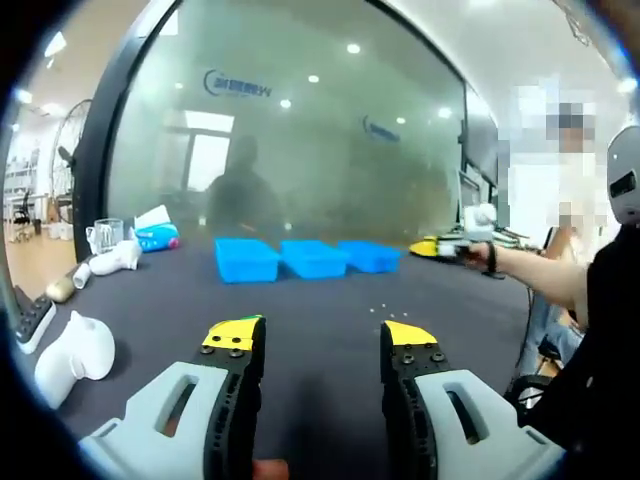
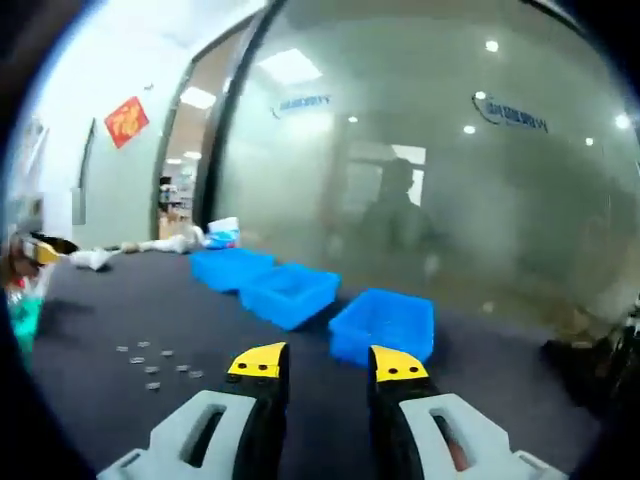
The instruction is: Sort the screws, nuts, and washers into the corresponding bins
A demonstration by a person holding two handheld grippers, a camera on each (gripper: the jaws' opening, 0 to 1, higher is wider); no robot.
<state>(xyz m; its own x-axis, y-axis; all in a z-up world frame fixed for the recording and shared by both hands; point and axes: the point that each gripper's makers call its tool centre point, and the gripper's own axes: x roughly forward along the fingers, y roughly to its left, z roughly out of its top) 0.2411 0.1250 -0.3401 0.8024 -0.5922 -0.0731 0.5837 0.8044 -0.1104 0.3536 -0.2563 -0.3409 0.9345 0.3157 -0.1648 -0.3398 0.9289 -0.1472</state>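
Both my claws hang above the dark table (image 1: 320, 300), nothing between the jaws of either. My left gripper (image 1: 322, 340) has its yellow-tipped jaws spread wide. My right gripper (image 2: 322, 365) shows a narrower gap, open and empty as well.

Out ahead, in the left gripper view, the three blue bins (image 1: 305, 257) sit in a row at the far side, in front of the frosted glass wall (image 1: 300, 130). In the right gripper view they run away from me, the nearest bin (image 2: 385, 325) just beyond my jaw tips. The small parts (image 2: 155, 365) lie scattered on the table to the left of the right claw, near me; in the left gripper view they are only tiny specks (image 1: 385, 305) past the jaws. They are too small for me to tell screw from nut from washer.

So, the step as I judge it: swing the right claw left and low over the scatter, pick one piece at the edge, come straight down and close gently so it doesn't skid. Thin washers may slip.
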